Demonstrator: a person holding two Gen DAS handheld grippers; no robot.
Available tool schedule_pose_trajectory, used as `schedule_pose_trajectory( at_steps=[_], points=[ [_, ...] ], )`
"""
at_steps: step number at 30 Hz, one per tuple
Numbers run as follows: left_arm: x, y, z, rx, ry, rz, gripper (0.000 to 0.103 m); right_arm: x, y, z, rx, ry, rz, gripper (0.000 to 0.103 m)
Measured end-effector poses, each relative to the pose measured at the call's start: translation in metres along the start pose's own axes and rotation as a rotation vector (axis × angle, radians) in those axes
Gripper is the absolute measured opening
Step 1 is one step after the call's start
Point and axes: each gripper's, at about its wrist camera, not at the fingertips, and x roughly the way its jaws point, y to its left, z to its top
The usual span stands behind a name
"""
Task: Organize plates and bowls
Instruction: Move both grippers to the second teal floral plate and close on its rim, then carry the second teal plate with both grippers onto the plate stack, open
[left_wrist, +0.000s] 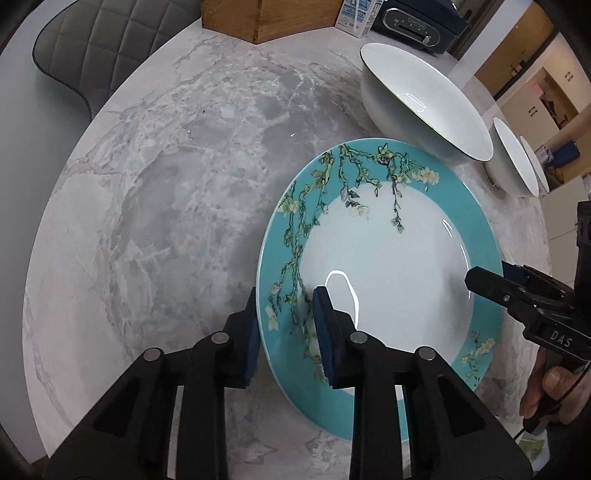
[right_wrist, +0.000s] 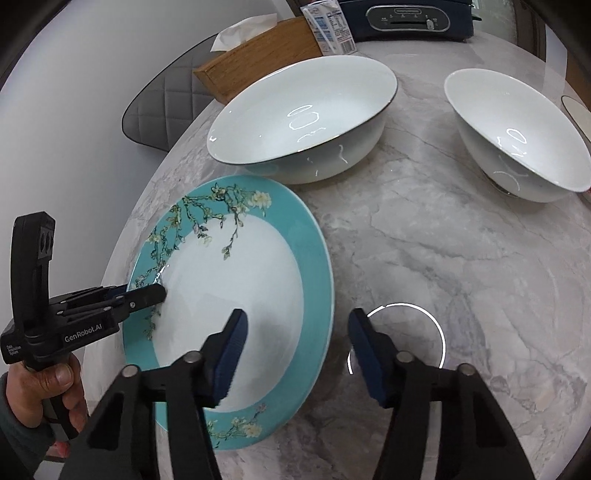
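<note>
From the left wrist we see the left gripper (left_wrist: 286, 328) with its two blue pads on each side of the teal plate's (left_wrist: 384, 266) rim at 6 o'clock. The pads sit close on the rim and pinch it. The plate lies on the marble table (left_wrist: 166, 184). At 1 o'clock stands the big white bowl (left_wrist: 417, 99), and past it at 2 o'clock a small white bowl (left_wrist: 515, 162), seen only from the side. At 3 o'clock the right gripper (left_wrist: 484, 280) reaches over the plate's far rim, and we see fingers (left_wrist: 550, 384) on its handle.

From the right wrist we see more. The right gripper (right_wrist: 295, 350) has one pad over the plate (right_wrist: 236, 295) and one pad outside the rim, with a gap on both sides, so it holds nothing. Here both bowls show their insides: the big white bowl (right_wrist: 303, 114) at 12 o'clock, the small white bowl (right_wrist: 513, 136) at 2 o'clock. At 9 o'clock the left gripper (right_wrist: 155, 293) bites the plate's rim, held by a hand (right_wrist: 48, 391). A wooden box (right_wrist: 258, 51) with tissue sits at 11 o'clock.
</note>
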Motion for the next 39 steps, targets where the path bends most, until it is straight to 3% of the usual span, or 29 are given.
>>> schedule_pose_trajectory(
  at_steps=[1,3,5,7,15,25,32,39],
  points=[
    [0.0,-0.001,0.0,0.002,0.0,0.003,0.025,0.002,0.002,0.0,-0.006,0.008,0.0,0.039],
    [0.0,0.001,0.0,-0.01,0.001,-0.006,0.024,0.003,0.003,0.001,0.002,0.009,-0.012,0.036],
    [-0.001,0.003,-0.002,-0.019,0.006,-0.012,0.023,0.003,0.0,0.002,0.024,0.005,-0.022,0.022],
    [-0.002,0.003,-0.004,-0.018,0.012,-0.016,0.023,0.003,-0.006,0.002,0.061,0.007,-0.028,0.016],
    [-0.016,0.002,-0.016,-0.039,0.028,-0.011,0.022,-0.004,0.0,-0.001,0.117,0.014,-0.041,0.016],
    [-0.079,-0.016,-0.053,-0.031,-0.025,-0.073,0.022,-0.073,0.023,-0.015,0.106,-0.053,-0.048,0.016],
    [-0.118,-0.041,-0.102,0.034,-0.044,-0.115,0.022,-0.123,0.033,-0.068,0.12,-0.099,-0.06,0.016],
    [-0.124,-0.069,-0.161,0.135,0.002,-0.141,0.022,-0.153,0.033,-0.151,0.163,-0.107,-0.102,0.016]
  ],
)
